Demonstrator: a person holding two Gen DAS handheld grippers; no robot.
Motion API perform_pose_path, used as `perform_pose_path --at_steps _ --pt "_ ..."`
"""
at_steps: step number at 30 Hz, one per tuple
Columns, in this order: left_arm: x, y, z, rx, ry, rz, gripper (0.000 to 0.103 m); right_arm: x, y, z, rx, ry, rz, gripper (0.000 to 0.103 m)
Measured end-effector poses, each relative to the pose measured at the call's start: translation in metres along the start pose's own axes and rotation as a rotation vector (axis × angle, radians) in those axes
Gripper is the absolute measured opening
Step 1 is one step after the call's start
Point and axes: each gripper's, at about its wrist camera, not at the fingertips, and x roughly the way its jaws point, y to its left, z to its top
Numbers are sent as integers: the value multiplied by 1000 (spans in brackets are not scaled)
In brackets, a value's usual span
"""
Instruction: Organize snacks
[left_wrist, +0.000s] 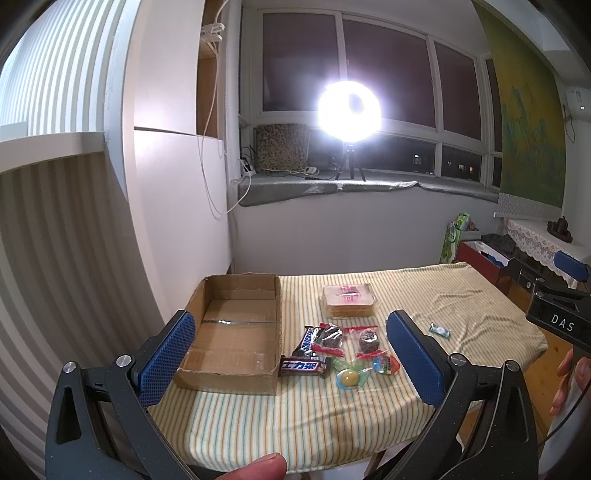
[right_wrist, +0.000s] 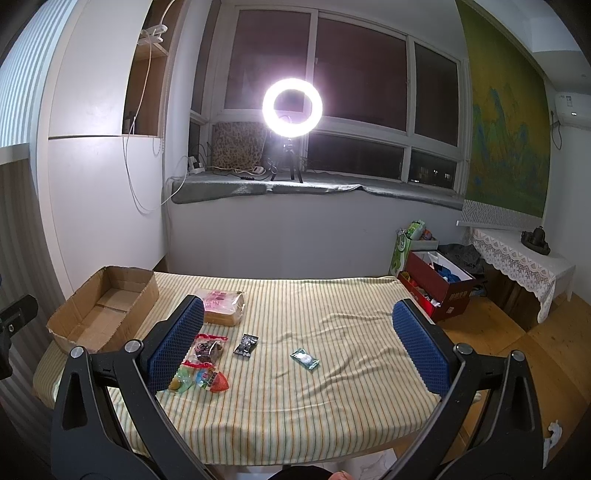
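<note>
The cardboard box (left_wrist: 236, 332) on the table (left_wrist: 295, 417) is empty, all the snacks (left_wrist: 332, 347) lie beside it, and both grippers' fingers (left_wrist: 166, 358) (right_wrist: 421, 350) are wide open, holding nothing.

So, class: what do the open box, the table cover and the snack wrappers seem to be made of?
Box: brown cardboard, matte, with torn, fraying edges. Table cover: woven striped cloth, likely cotton; it wrinkles softly. Snack wrappers: glossy plastic film, probably, since some shine and others show their contents.
</note>
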Motion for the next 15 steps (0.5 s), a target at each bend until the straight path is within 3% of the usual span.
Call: perform_pose_path --at_steps 15 --pt "-1 1 2 1 -1 3 103 0 0 1 -1 1 -1 103"
